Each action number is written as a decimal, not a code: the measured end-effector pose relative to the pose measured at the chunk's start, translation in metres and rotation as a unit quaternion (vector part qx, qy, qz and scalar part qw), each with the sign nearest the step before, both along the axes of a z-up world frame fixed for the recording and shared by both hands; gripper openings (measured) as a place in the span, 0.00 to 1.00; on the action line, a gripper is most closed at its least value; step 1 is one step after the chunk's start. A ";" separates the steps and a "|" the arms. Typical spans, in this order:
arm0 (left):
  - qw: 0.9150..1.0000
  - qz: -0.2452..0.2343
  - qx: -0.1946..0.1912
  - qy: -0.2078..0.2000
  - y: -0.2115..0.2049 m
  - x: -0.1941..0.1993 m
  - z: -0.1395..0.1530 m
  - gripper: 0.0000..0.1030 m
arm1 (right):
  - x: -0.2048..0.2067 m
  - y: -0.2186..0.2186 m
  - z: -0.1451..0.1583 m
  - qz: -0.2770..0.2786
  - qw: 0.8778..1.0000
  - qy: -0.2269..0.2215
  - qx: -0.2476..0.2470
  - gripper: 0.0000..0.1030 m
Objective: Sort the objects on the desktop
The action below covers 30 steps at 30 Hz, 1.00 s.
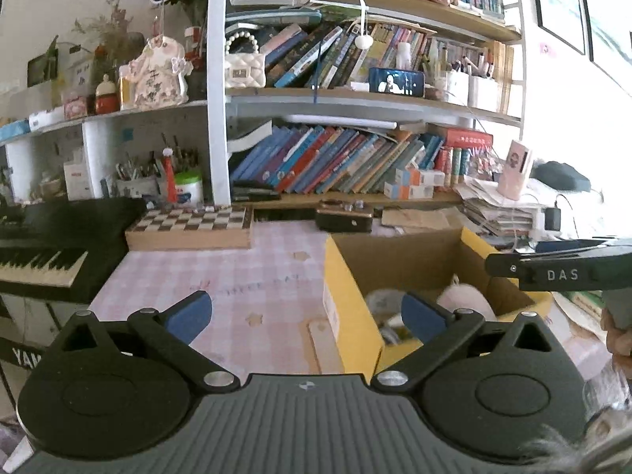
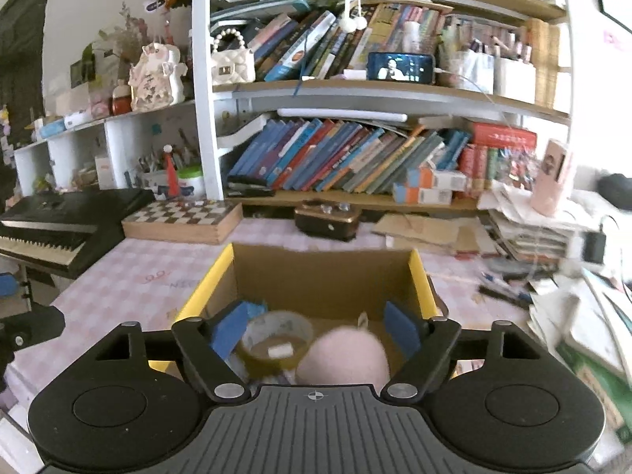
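Observation:
A yellow cardboard box (image 1: 351, 316) (image 2: 205, 288) stands open on the pink checked tablecloth (image 1: 237, 276). Inside it lie a pink fluffy ball (image 2: 341, 355) (image 1: 466, 300) and a roll of tape (image 2: 276, 335). My right gripper (image 2: 316, 328) hangs over the box, open, its blue pads (image 2: 231, 328) either side of the ball and tape without touching them. My left gripper (image 1: 306, 312) is open and holds nothing, above the cloth at the box's left wall. The right gripper's black side shows at the right edge of the left wrist view.
A chessboard box (image 1: 189, 225), a small dark case (image 1: 343, 219) and a keyboard (image 1: 39, 260) stand at the back and left. Paper stacks (image 1: 501, 213) and loose pens (image 2: 501, 288) crowd the right. Bookshelves (image 2: 355, 91) rise behind.

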<state>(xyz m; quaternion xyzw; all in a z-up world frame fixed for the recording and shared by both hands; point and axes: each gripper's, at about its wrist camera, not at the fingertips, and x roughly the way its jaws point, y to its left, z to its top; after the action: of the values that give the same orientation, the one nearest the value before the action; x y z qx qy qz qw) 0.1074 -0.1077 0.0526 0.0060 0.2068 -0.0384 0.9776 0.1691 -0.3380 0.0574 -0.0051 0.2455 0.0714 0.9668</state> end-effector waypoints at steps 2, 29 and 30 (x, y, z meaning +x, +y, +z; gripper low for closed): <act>1.000 0.005 -0.002 0.003 0.006 -0.012 -0.004 1.00 | -0.015 0.003 -0.004 -0.007 1.000 0.007 0.006 0.79; 0.998 0.033 0.032 0.050 0.053 -0.112 -0.047 1.00 | -0.148 0.095 -0.047 -0.031 0.997 0.074 -0.005 0.88; 0.997 0.034 0.033 0.055 0.054 -0.112 -0.048 1.00 | -0.150 0.096 -0.047 -0.033 0.997 0.074 -0.006 0.88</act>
<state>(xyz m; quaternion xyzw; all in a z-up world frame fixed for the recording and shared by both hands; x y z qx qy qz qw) -0.0045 -0.0535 0.0051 0.0291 0.2616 0.0017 0.9647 0.0192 -0.2418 0.0109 0.0028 0.3166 0.0387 0.9478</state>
